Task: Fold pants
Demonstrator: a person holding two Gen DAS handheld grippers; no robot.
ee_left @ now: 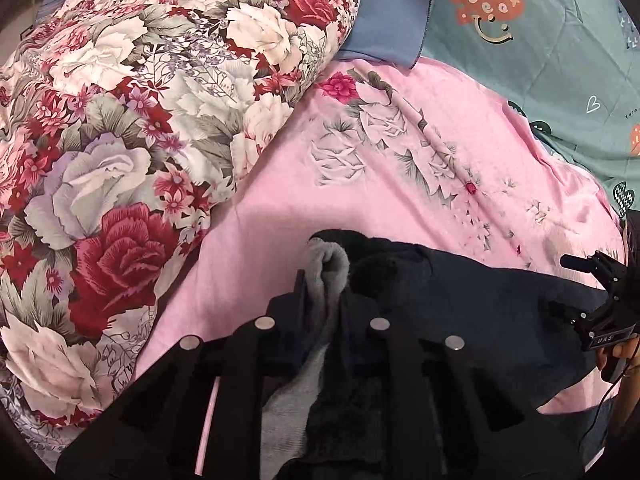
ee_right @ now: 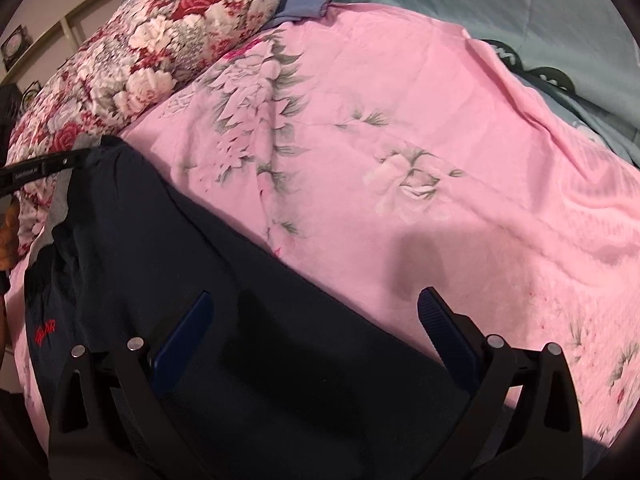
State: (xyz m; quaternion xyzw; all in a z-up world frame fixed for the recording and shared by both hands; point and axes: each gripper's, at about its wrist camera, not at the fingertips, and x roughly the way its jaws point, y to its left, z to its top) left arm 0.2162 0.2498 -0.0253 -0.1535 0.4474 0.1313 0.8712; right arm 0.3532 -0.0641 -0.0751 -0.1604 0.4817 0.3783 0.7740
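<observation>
The left gripper [ee_left: 320, 280] pinches the pants [ee_left: 460, 280] at the grey lining. The right gripper [ee_right: 316, 312] has spread jaws over the pants on the pink sheet [ee_right: 400, 120].

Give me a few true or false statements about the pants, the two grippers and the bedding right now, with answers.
1. The left gripper is shut on the pants. True.
2. The right gripper is shut on the pants. False: it is open, with one fingertip over the pants and the other over the sheet.
3. The pants lie on a pink sheet. True.
4. The pants are light grey outside. False: dark navy, with a grey lining showing at the left gripper.
5. A floral quilt lies beside the sheet. True.
</observation>
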